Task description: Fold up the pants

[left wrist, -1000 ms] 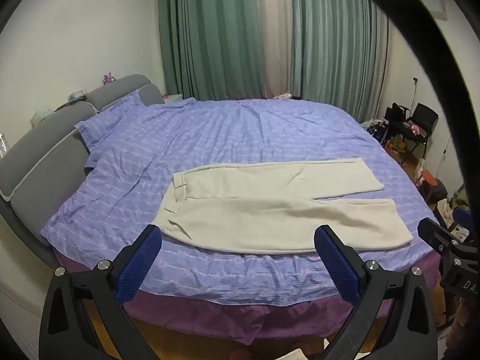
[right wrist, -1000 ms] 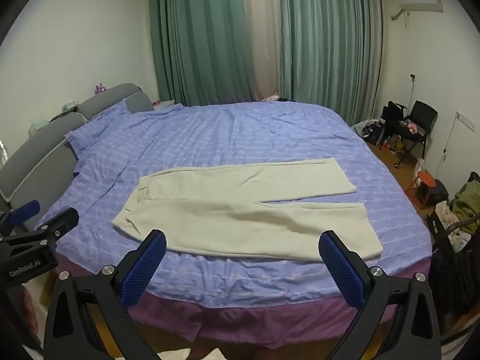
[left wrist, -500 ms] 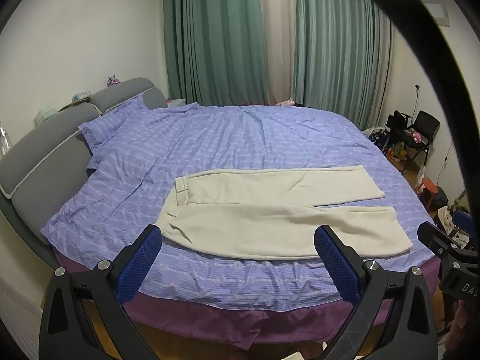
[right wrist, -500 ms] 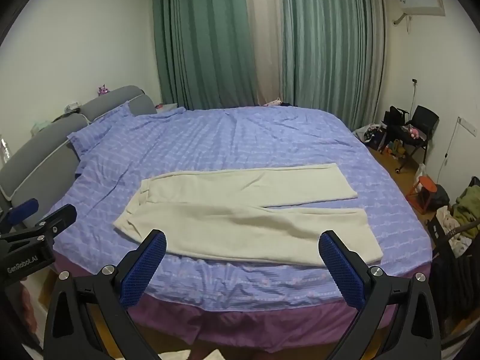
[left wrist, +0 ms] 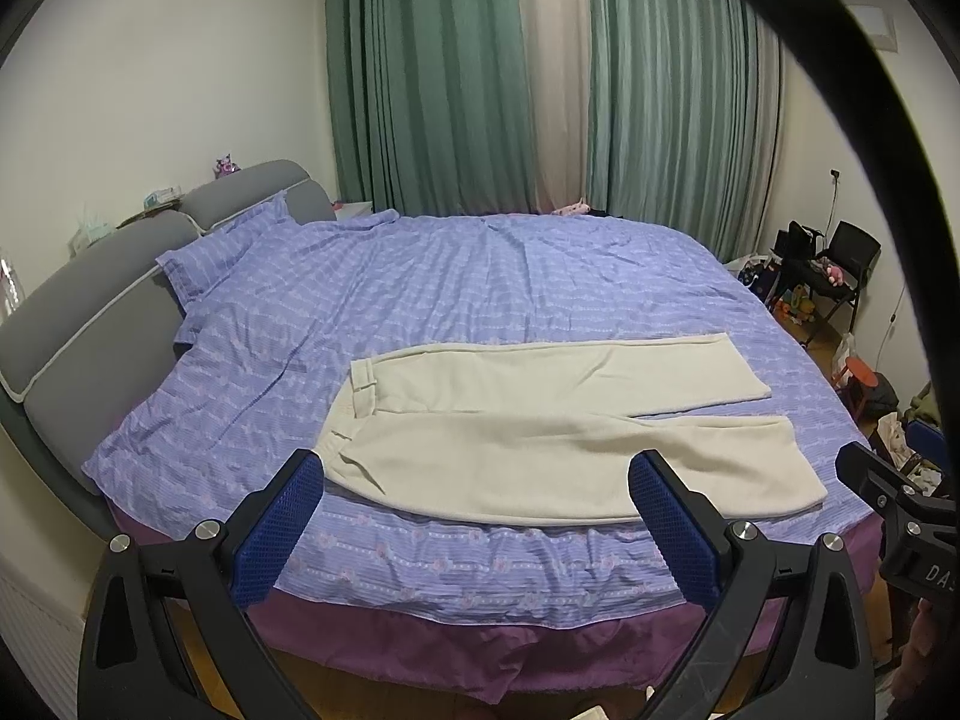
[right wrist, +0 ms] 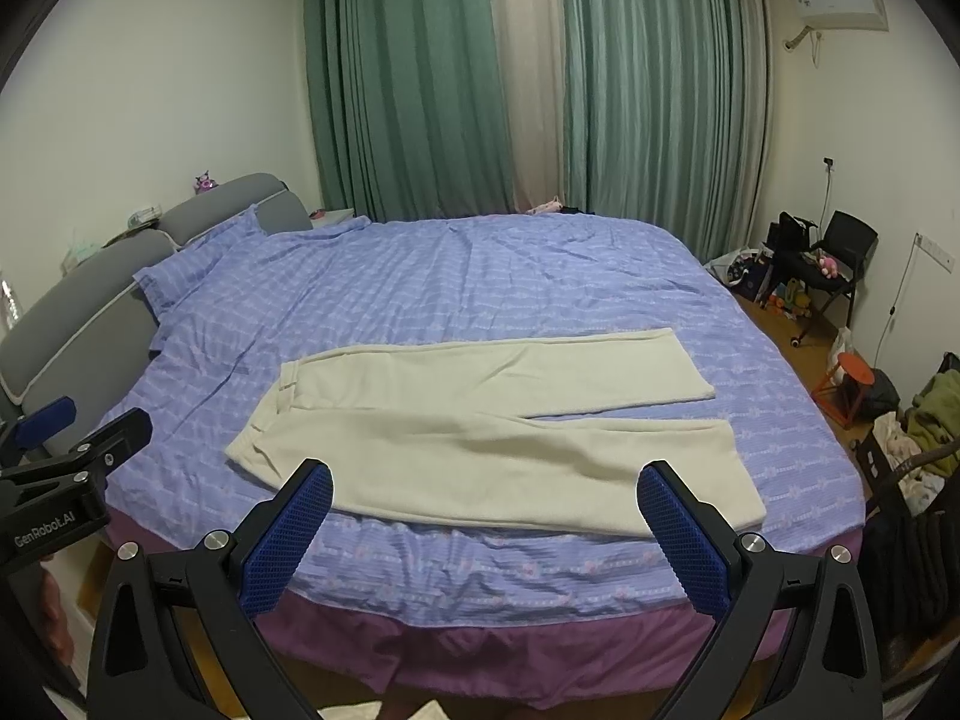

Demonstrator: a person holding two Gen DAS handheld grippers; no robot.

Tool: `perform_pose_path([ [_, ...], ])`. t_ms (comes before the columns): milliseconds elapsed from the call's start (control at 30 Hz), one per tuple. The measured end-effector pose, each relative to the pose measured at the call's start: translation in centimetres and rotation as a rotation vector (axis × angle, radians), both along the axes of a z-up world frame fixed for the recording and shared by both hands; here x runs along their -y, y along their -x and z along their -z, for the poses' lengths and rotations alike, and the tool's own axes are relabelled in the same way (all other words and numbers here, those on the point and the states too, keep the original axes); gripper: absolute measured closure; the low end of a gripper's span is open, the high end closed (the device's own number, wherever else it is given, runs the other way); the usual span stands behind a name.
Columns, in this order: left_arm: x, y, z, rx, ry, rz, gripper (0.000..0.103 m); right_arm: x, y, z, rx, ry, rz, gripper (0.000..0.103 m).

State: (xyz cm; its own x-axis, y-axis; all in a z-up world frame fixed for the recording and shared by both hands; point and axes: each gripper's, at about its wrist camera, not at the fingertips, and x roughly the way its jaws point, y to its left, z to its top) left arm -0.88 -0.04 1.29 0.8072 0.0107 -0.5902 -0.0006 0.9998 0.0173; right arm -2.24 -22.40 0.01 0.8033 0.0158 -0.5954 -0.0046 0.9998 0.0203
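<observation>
bed (right wrist: 420,276): big, round-edged, lilac cover; landmark for all below. Headboard at its left end, curtains behind its far side.
pants (right wrist: 480,438): cream, spread flat on near half of bed, not folded yet. Both legs laid out side by side, split showing toward the foot end.
long axis: runs left–right across both views, roughly parallel to near bed edge. Waistband (left wrist: 363,387) toward headboard end, hems (right wrist: 729,480) toward foot end.
near leg: close to near bed edge, the first cloth either tool would meet.
far leg: further in toward bed centre, beyond near leg.
left gripper (left wrist: 477,525): off the near edge of bed, above floor, well apart from cloth. Jaws spread wide, nothing between them. Sits twd waistband end; also seen at left rim of right view.
right gripper (right wrist: 483,531): also off near bed edge, jaws spread wide, nothing held. Sits twd hem end.
which is nearer: left to waistband, right to hems; neither clearly closer to the bed, by my read.
coming move (guess): both go fwd over bed edge, each to its own end, prob. to lay one leg over the other lengthwise.
risk: grabbing bed cover w/ the cloth.
</observation>
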Motion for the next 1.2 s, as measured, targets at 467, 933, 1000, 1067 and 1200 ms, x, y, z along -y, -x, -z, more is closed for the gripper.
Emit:
perform_pose_path([
  [467,-0.1,-1.0,-0.2,0.009,-0.003,-0.004,0.000,0.3,-1.1,-0.3,0.006,0.001,-0.007,0.001],
  [933,0.1,-0.9,-0.1,0.017,-0.008,-0.009,0.000,0.2,-1.1,0.0,0.025,0.006,-0.019,0.001],
  [1000,0.2,-0.9,-0.1,0.018,-0.008,-0.010,0.000,0.3,-1.1,0.0,0.026,0.005,-0.020,0.001],
  [1067,0.1,-0.9,-0.1,0.017,-0.009,-0.010,0.000,0.3,-1.1,0.1,0.026,0.004,-0.021,0.001],
  [1200,0.4,-1.2,-0.3,0.014,-0.011,-0.017,0.000,0.2,-1.0,0.1,0.025,0.004,-0.021,0.001],
])
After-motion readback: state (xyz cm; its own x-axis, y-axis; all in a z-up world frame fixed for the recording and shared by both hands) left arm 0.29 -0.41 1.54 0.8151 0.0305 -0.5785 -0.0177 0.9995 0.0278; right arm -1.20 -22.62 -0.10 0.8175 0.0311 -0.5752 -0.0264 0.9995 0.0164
